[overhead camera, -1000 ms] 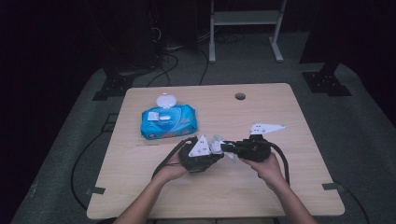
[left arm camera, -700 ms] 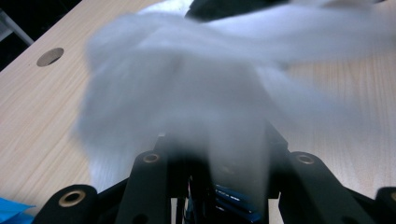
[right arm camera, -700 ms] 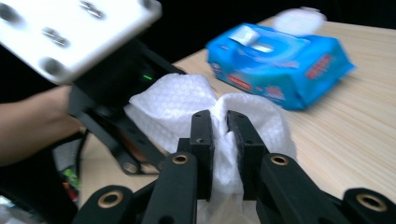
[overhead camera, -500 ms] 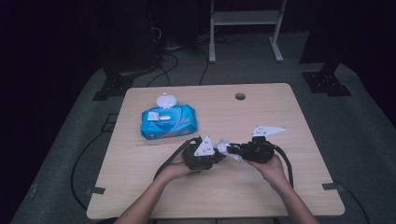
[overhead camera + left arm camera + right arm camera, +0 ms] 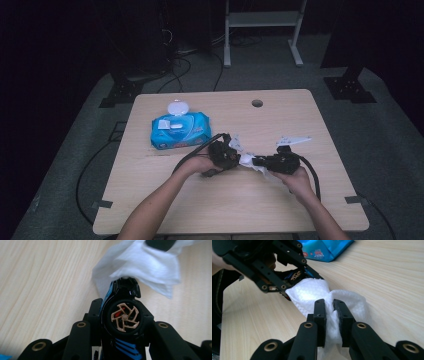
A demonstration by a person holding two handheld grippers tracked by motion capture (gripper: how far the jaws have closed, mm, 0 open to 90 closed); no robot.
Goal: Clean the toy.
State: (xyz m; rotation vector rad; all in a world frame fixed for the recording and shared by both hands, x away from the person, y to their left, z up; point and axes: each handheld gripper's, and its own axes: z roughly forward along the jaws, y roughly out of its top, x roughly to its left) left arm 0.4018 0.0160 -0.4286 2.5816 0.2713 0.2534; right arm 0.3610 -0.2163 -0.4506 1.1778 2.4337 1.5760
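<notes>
**Toy car under the wipe, mid-table**

I have a small black toy car (image 5: 123,322) with blue stripes and a tan-spoked wheel clamped between the jaws of my left gripper (image 5: 223,155). It sits low over the wooden table (image 5: 300,210), near the middle, nose pointing toward my other hand. A white wipe (image 5: 312,293) is bunched against the front of the car and drapes over it. My right gripper (image 5: 329,312) has its jaws pinched tight on that wipe, the cloth squeezed into the narrow gap between the pads. In the high view the two grippers sit close together, the wipe bridging them. Behind my left hand (image 5: 197,164), toward the far left of the table, lies a blue pack of wipes (image 5: 179,131) with its white lid flipped open.
</notes>
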